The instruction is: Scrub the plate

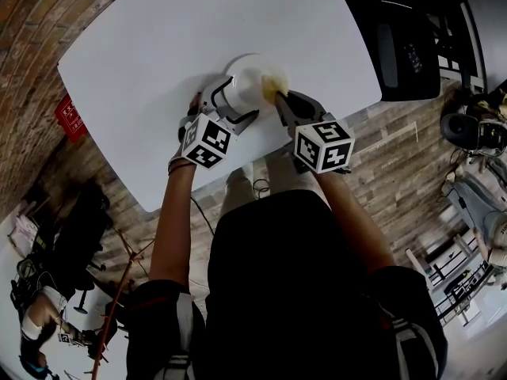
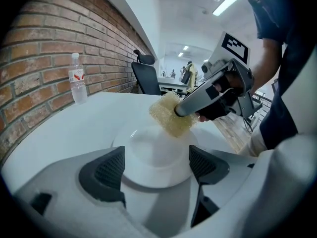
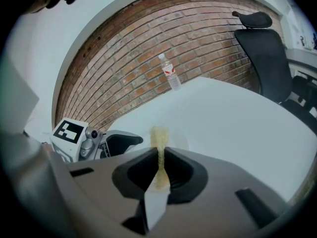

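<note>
A small white plate (image 1: 250,76) lies on the white table (image 1: 150,54) close to its near edge. My left gripper (image 1: 231,101) is shut on the plate (image 2: 151,150), one jaw pad against each side of its rim. In the left gripper view, that gripper (image 2: 157,163) frames the plate from below. My right gripper (image 1: 280,99) is shut on a yellow sponge (image 1: 275,85), squeezed thin between its jaws (image 3: 159,135). The sponge (image 2: 170,115) rests on the plate's far right rim, with the right gripper (image 2: 181,110) coming in from the right.
A clear water bottle (image 2: 78,85) stands at the far table edge by the brick wall (image 3: 170,71). A black office chair (image 3: 262,46) stands behind the table, another (image 1: 404,50) to its right. The person's legs are close against the near table edge.
</note>
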Demonstrator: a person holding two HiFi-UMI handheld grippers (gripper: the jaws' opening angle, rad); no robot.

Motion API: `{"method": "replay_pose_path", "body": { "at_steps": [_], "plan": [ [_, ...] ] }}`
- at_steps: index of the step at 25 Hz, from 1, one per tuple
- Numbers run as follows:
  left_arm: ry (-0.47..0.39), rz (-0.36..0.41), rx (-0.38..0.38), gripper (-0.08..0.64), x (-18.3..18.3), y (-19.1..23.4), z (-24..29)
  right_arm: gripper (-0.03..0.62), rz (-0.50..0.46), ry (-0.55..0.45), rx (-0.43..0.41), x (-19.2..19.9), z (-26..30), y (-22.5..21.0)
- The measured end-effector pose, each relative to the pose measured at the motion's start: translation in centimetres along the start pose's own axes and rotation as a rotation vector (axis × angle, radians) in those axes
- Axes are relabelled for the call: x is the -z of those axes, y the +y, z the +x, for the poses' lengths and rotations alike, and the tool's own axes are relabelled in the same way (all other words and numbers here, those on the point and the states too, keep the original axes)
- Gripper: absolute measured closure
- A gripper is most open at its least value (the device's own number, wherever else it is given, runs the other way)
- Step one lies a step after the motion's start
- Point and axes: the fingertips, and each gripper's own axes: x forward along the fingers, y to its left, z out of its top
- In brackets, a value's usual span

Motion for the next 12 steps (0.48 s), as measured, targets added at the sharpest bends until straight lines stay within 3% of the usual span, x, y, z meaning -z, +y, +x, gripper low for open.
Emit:
{"method": "replay_pose_path", "body": {
  "at_steps": [12],
  "plan": [
    [-0.021, 0.004, -0.002, 0.172, -0.1, 0.0, 0.0, 0.548, -0.102, 0.073, -0.024, -1.7, 1.7, 0.0]
  ]
}}
